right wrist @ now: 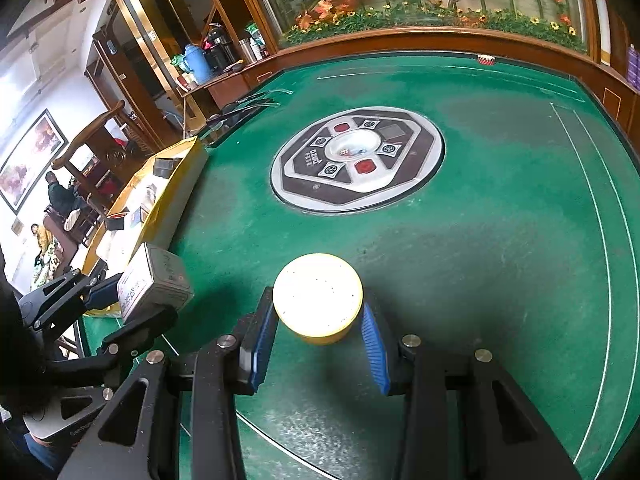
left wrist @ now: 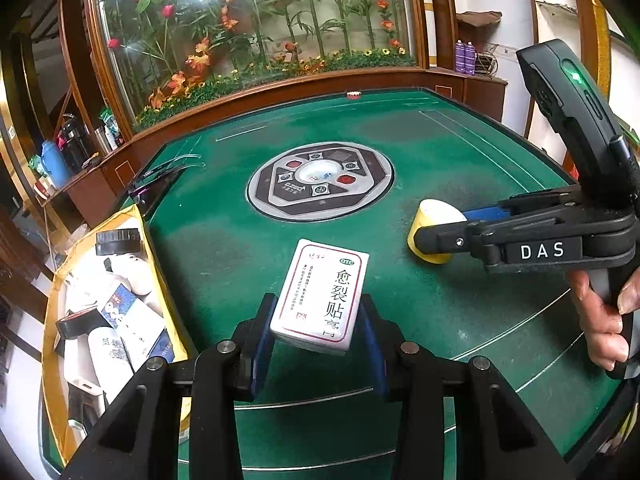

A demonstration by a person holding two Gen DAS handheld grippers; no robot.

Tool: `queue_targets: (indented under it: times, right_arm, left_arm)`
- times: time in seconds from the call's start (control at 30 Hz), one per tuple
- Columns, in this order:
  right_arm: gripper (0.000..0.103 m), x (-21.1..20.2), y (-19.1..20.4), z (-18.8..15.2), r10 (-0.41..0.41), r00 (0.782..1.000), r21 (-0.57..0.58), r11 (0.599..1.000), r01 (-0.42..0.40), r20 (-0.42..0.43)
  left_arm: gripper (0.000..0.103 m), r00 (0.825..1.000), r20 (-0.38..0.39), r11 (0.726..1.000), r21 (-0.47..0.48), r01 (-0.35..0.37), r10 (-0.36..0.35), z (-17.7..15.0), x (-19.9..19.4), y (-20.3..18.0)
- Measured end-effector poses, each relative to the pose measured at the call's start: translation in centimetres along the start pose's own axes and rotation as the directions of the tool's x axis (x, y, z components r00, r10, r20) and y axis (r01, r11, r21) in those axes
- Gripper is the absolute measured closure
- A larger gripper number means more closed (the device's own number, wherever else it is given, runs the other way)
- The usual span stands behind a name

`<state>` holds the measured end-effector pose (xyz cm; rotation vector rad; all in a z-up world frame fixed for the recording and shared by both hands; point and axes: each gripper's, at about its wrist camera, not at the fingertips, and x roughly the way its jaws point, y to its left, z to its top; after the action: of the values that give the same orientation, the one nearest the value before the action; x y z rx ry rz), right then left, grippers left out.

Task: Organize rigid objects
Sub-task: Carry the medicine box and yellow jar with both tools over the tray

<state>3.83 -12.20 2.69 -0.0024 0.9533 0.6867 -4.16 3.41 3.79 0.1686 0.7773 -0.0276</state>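
Note:
A white medicine box [left wrist: 320,292] with a red border and black Chinese print sits between the blue pads of my left gripper [left wrist: 316,320], which is shut on its near end. The box tilts up over the green felt. In the right wrist view the same box [right wrist: 156,284] shows at the left edge, in the left gripper [right wrist: 140,300]. My right gripper [right wrist: 318,320] is shut on a round yellow tin [right wrist: 318,298] with a white lid, low over the felt. In the left wrist view that tin [left wrist: 434,216] and the right gripper [left wrist: 436,232] are at the right.
A yellow bin [left wrist: 52,320] with several boxes, bottles and tape rolls stands at the table's left edge; its wall [right wrist: 188,184] also shows in the right wrist view. A round control panel [left wrist: 320,180] lies in the table's middle. A hand [left wrist: 600,320] grips the right handle.

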Motion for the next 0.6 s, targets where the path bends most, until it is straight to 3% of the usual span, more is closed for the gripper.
queue_targets:
  times: [0.23,0.37,0.6]
  right_arm:
    - [0.064,0.2,0.6,0.1,0.014,1.0,0.008,1.0,-0.014,-0.001]
    - [0.064,-0.1,1.7,0.8,0.031,0.999,0.008,0.999,-0.031,0.025]
    - [0.064,0.2,7.1,2.3,0.088,0.995,-0.069,0.994,-0.084,0.053]
  left_arm:
    - [0.061,0.999,0.037,1.0,-0.023,0.001,0.0,0.4,-1.5,0.9]
    - [0.061,0.997,0.078,0.996,-0.093,0.008,-0.001,0.9,-3.5,3.5]
    - [0.061,0.989,0.116,0.974,-0.217,-0.064,0.091,0.0,-5.9,9.4]
